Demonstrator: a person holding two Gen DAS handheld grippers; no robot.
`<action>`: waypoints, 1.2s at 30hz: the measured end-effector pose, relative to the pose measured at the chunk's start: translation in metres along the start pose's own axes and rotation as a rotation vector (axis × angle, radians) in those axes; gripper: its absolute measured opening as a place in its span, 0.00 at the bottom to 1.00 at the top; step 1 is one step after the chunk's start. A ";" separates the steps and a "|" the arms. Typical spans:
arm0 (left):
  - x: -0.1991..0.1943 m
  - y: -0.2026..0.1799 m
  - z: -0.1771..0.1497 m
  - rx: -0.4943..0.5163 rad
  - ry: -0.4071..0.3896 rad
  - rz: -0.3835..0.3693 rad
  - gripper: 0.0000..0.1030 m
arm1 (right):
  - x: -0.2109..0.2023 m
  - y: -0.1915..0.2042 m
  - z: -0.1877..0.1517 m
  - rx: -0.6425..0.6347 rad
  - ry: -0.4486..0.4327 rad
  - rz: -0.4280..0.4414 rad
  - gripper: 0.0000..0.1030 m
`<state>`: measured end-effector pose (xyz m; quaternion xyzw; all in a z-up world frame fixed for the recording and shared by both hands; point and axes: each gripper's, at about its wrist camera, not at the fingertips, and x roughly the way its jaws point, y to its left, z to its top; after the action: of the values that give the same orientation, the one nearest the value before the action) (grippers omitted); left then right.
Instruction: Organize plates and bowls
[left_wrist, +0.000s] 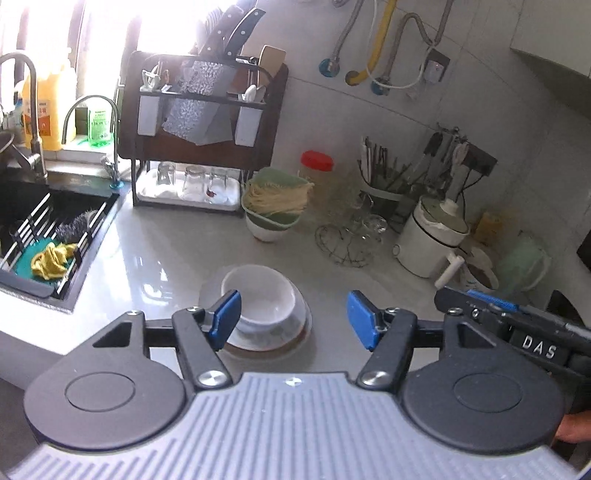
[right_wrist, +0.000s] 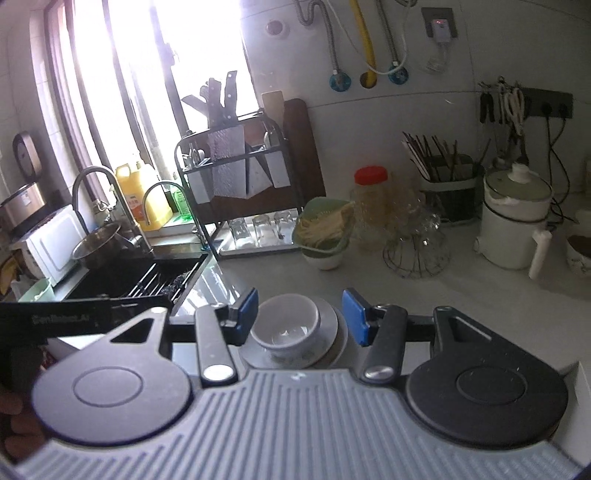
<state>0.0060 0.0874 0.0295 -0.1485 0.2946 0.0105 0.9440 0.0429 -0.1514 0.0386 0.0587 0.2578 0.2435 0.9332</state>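
A white bowl (left_wrist: 260, 301) sits on a stack of plates (left_wrist: 275, 341) on the grey counter. My left gripper (left_wrist: 293, 319) is open and empty above the stack's right side; its left pad is at the bowl's near-left rim. In the right wrist view the same bowl (right_wrist: 286, 323) sits on the plates (right_wrist: 334, 338). My right gripper (right_wrist: 301, 315) is open and empty, its jaws standing either side of the bowl and above it. The right gripper's body (left_wrist: 517, 325) shows at the right of the left wrist view.
A black sink (left_wrist: 48, 240) with a rack and cloths lies to the left. A dish rack (left_wrist: 201, 155) with glasses and knives stands behind. A green colander on a bowl (left_wrist: 275, 206), a red-lidded jar (left_wrist: 316, 166), a wire basket (left_wrist: 347, 236) and a white pot (left_wrist: 430, 236) stand at the back right.
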 end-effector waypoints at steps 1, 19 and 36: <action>-0.003 0.000 -0.003 0.001 -0.001 -0.002 0.70 | -0.004 0.000 -0.004 0.002 -0.010 0.009 0.53; -0.038 0.013 -0.051 0.128 0.032 0.062 0.90 | -0.044 0.030 -0.073 0.029 -0.008 -0.114 0.66; -0.049 0.014 -0.057 0.131 0.010 0.040 0.98 | -0.067 0.036 -0.070 -0.022 -0.089 -0.150 0.70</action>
<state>-0.0677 0.0878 0.0084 -0.0803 0.3022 0.0094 0.9498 -0.0581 -0.1534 0.0168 0.0399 0.2169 0.1727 0.9600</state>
